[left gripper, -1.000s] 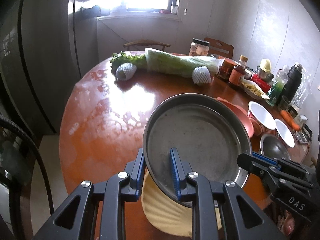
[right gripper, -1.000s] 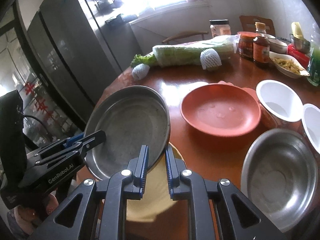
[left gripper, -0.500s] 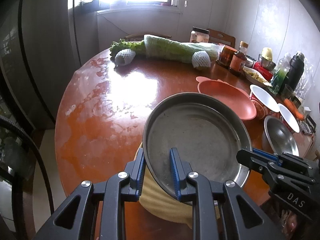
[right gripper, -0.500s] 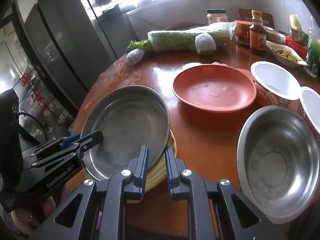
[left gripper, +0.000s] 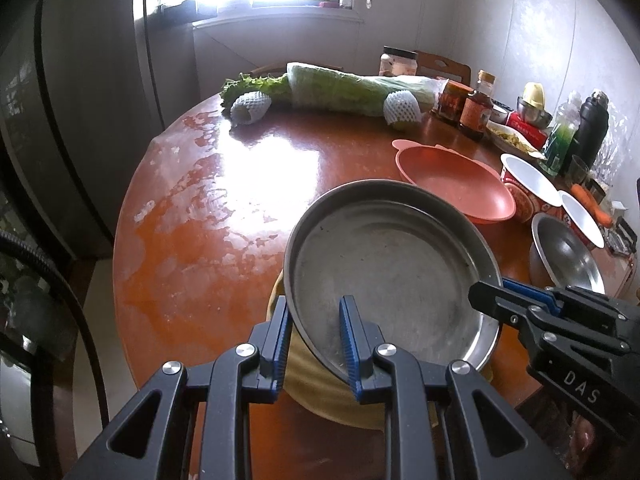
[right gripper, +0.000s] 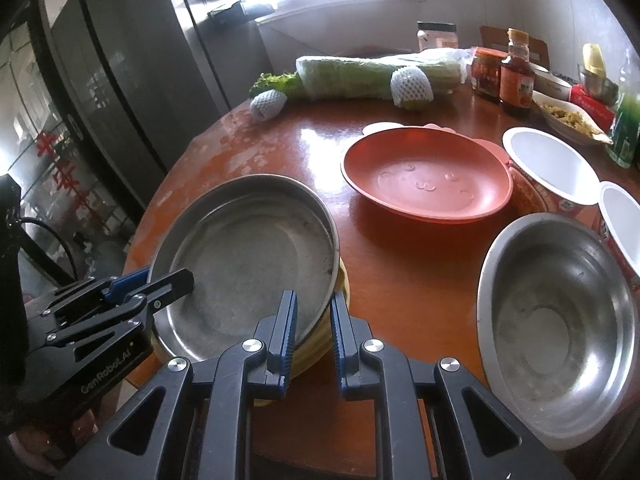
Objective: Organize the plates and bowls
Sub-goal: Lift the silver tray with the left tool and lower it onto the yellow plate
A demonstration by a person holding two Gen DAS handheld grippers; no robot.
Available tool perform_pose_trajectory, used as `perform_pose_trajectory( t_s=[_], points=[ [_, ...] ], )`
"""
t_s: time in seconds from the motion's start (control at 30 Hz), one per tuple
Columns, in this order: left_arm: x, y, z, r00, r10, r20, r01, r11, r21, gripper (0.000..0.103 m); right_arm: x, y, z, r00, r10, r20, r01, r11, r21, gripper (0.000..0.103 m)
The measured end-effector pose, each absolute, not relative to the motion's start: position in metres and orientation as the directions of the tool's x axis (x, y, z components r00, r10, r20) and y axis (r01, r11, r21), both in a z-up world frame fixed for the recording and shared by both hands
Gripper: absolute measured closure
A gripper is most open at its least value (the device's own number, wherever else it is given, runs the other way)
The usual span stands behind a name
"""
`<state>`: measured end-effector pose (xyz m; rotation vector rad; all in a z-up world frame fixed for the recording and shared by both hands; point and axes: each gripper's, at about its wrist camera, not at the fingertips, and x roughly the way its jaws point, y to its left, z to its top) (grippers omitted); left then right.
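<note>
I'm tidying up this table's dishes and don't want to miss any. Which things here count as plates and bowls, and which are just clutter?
Dishes: steel pan held by both tongs, yellow plate under it, orange plate, steel bowl, two white bowls.

Clutter: cabbage, sauce bottle, jar, flask.

1. Left gripper (left gripper: pixel 314 344): black angular arms with triangular cut-outs, silver round screws, blue ribbed finger pads (left gripper: pixel 349 344).
2. Right gripper (right gripper: pixel 313 334): same black frame, silver screws, blue pads.
3. White lettering: "DAS" on the right gripper's side, "GenRobot.AI" on the left's.
4. Black cable (left gripper: pixel 60 292) at left.
</note>
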<state>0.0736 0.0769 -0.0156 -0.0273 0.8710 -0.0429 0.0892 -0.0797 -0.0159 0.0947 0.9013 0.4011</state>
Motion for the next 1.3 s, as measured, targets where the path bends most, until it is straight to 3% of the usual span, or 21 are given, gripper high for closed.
perform_pose_trajectory(
  t_s=[1.3],
  points=[
    [0.0662,0.0851,-0.0173,0.641,-0.064,-0.765,0.025,0.998,-0.062,0.077,0.0837,-0.0709,-0.0182,0.529,0.371,-0.764,-0.319,0.92,0.226,0.08]
  ],
)
